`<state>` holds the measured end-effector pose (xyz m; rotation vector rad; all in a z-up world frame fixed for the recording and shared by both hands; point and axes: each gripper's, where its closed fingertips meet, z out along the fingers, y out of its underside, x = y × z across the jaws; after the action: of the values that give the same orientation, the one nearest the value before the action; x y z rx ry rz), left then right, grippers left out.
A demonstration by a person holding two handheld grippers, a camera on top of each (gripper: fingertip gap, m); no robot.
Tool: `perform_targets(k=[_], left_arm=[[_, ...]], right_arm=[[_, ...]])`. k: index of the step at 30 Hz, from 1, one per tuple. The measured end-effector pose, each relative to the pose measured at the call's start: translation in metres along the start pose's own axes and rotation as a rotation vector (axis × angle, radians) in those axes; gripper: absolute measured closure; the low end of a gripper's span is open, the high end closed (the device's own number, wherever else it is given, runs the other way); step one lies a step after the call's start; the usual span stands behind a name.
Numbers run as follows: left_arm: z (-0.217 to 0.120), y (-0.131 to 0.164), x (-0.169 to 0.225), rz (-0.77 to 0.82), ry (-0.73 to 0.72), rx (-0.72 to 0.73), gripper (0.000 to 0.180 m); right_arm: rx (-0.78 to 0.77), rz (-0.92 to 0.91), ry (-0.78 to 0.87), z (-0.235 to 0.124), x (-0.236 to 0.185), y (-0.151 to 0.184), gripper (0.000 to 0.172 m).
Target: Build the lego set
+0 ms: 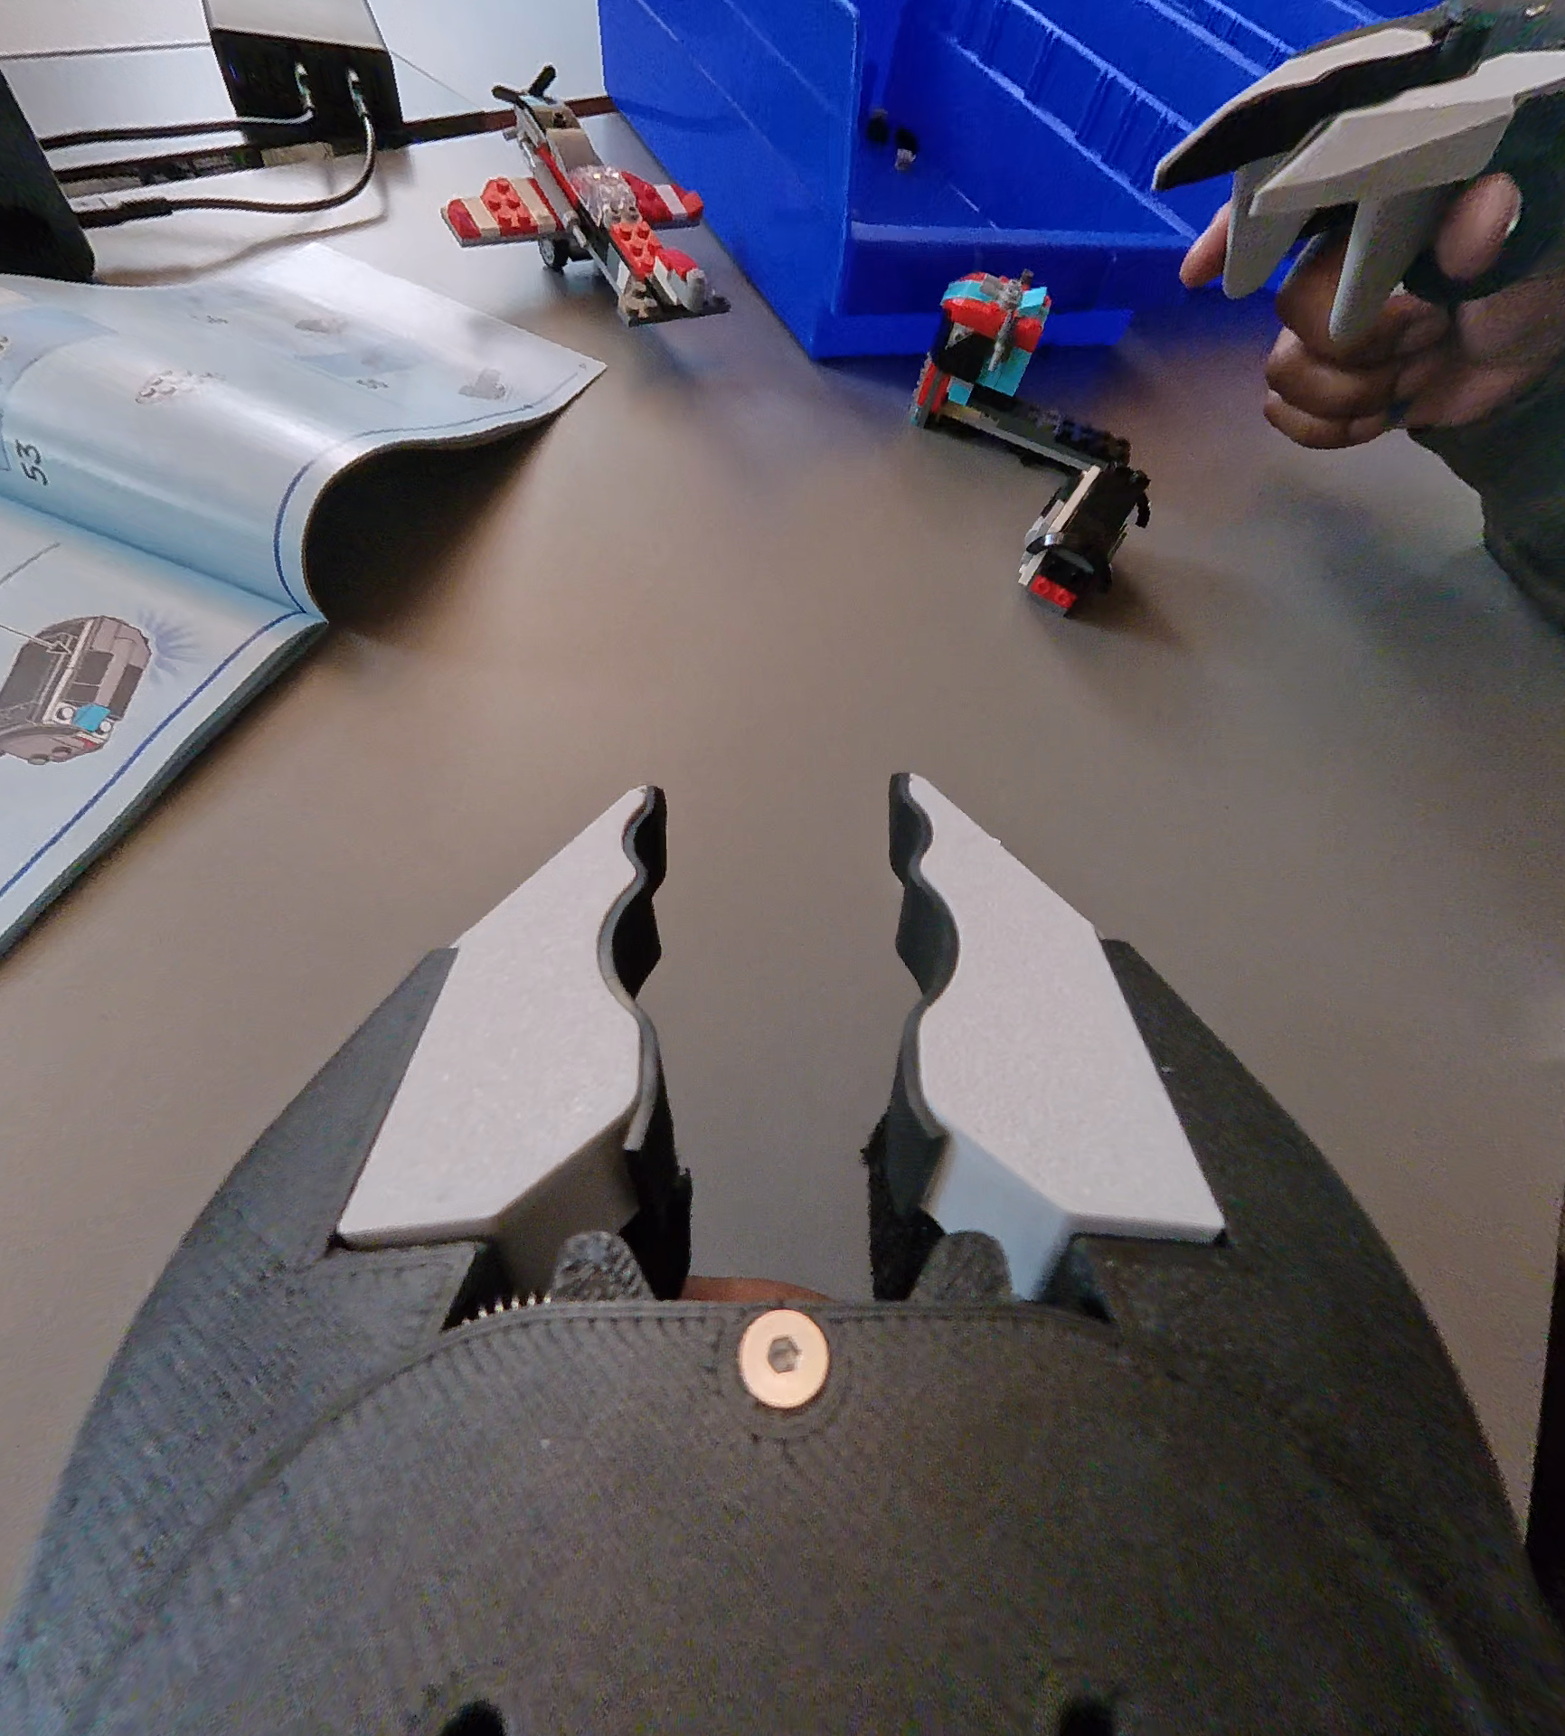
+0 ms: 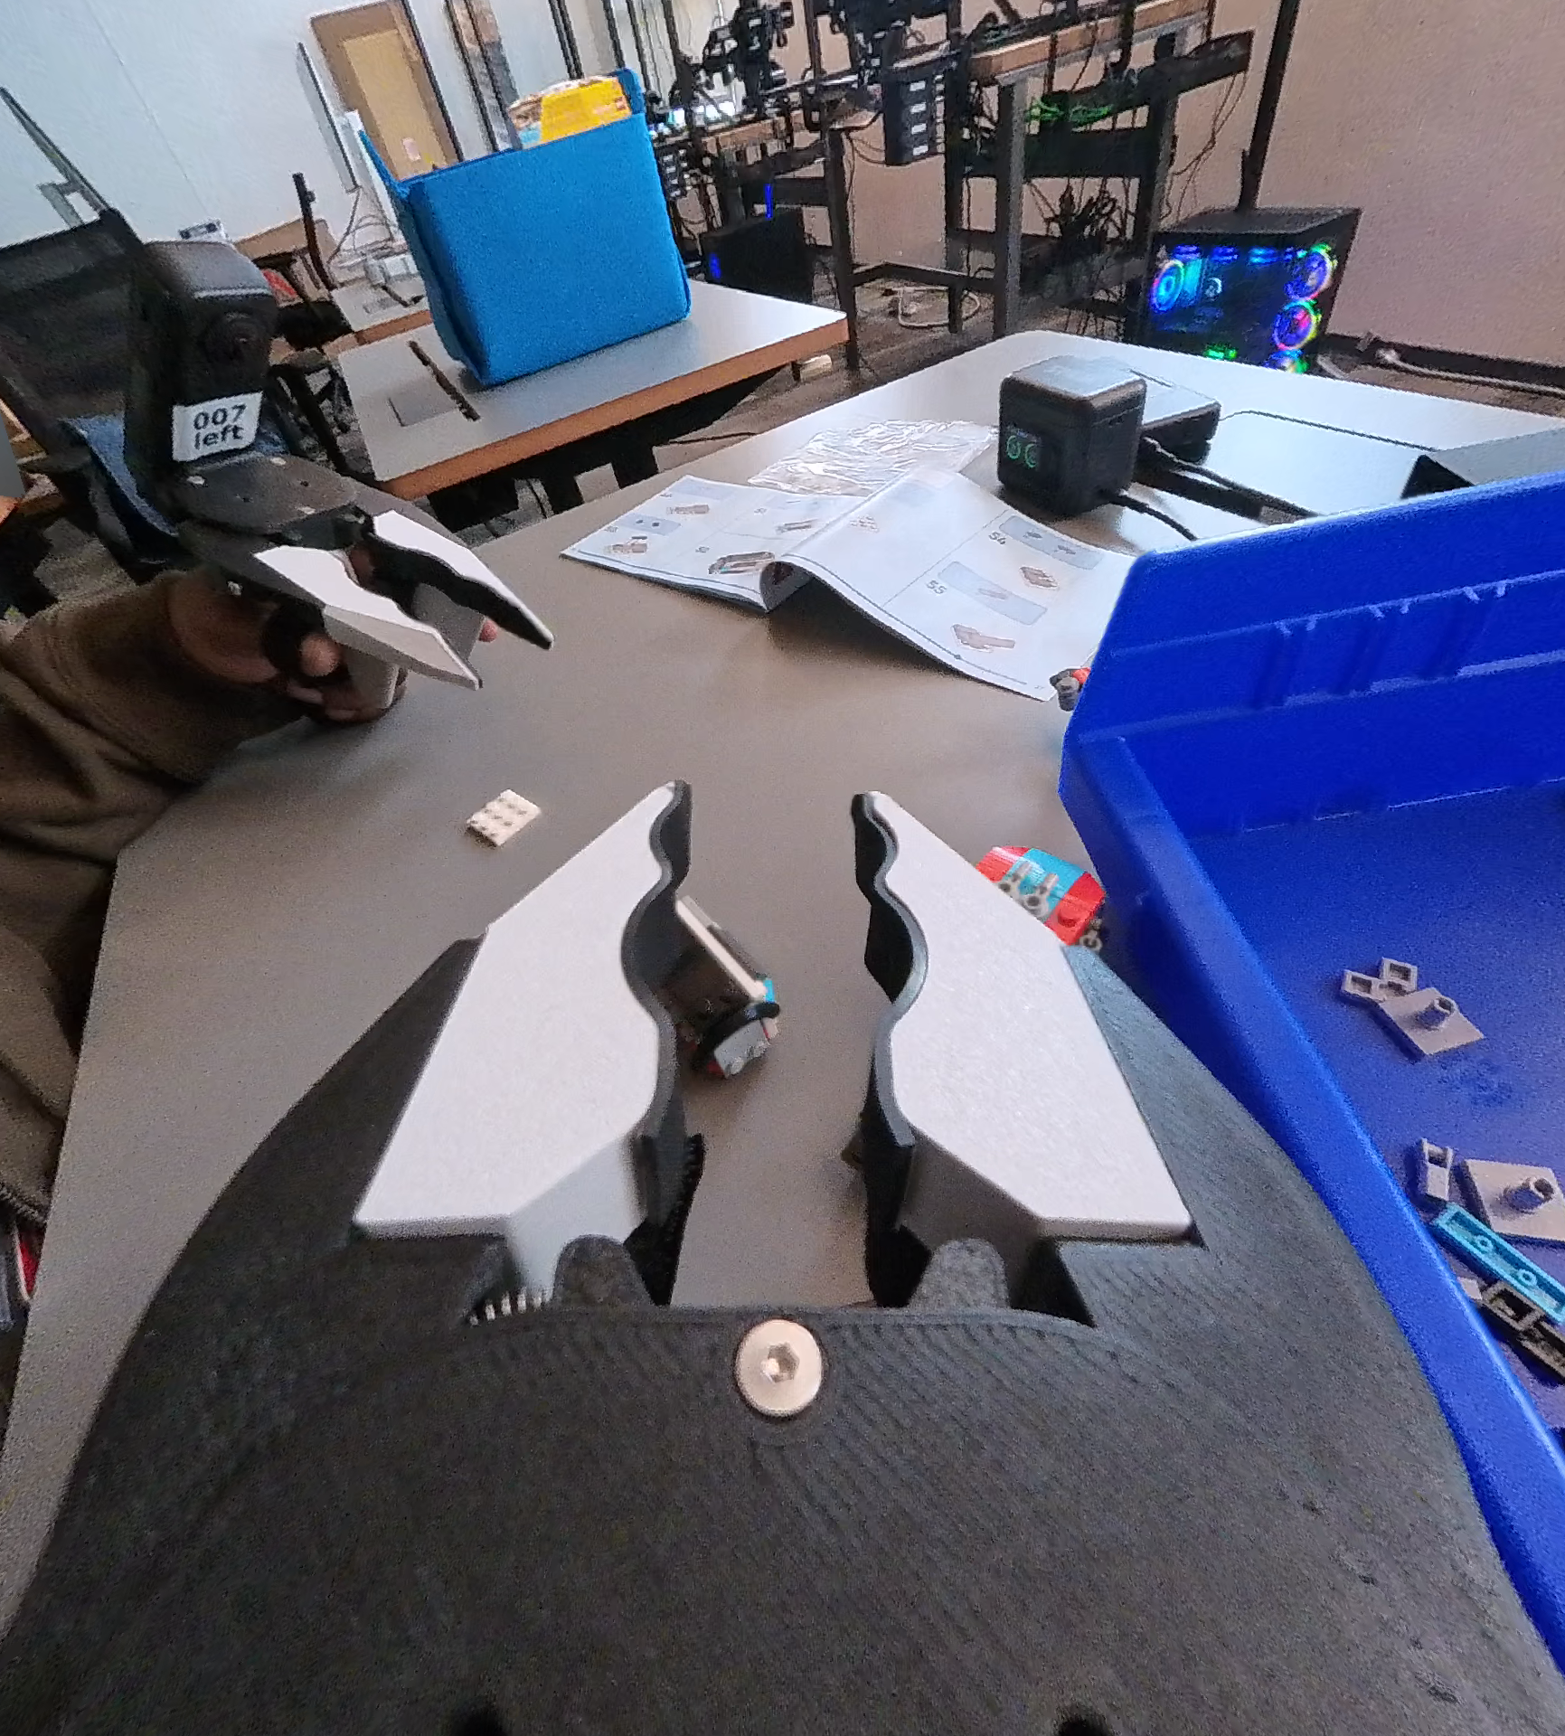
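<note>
The right gripper (image 2: 771,798) hangs above the grey table (image 2: 309,939), jaws spread with nothing in them. Showing between its fingers, lower down on the table, lies a small black-and-grey brick assembly (image 2: 722,996) — its rounded end points back toward the gripper's body, its long axis slanting away toward the table's far left. It looks closer to the left finger (image 2: 562,986) than to the right, and no pad presses on it; whether the left finger touches it cannot be told.

Just beside that assembly, toward the blue bin (image 2: 1229,1080), stands a red-and-teal brick block (image 2: 1041,888) — the left wrist view shows a dark strip of bricks linking the two pieces. The bin holds loose grey and teal plates. A small white studded plate (image 2: 503,817) lies alone near the table's left edge.

The left gripper (image 1: 776,798) is also spread and bare, over bare table, with the black assembly (image 1: 1088,526) well ahead and to its right. The right gripper is plainly the nearer one. An open instruction booklet (image 1: 149,451) lies toward the far left, a red-and-white brick plane (image 1: 590,225) beyond it.
</note>
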<state>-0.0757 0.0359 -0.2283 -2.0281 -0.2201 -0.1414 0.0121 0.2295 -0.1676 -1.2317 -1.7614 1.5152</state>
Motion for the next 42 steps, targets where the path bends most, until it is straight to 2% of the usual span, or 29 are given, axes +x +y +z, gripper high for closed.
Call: perform_targets(k=[12, 30, 42], left_arm=[[0.006, 0.007, 0.004, 0.016, 0.024, -0.062, 0.133], [-0.002, -0.002, 0.002, 0.008, 0.015, 0.019, 0.136], [0.0, 0.0, 0.003, 0.009, 0.018, 0.005, 0.136]], right_arm=[[0.015, -0.003, 0.039, 0.007, 0.005, 0.003, 0.136], [0.027, -0.001, -0.018, 0.007, -0.009, -0.006, 0.137], [0.062, -0.023, -0.005, -0.002, -0.014, -0.014, 0.139]])
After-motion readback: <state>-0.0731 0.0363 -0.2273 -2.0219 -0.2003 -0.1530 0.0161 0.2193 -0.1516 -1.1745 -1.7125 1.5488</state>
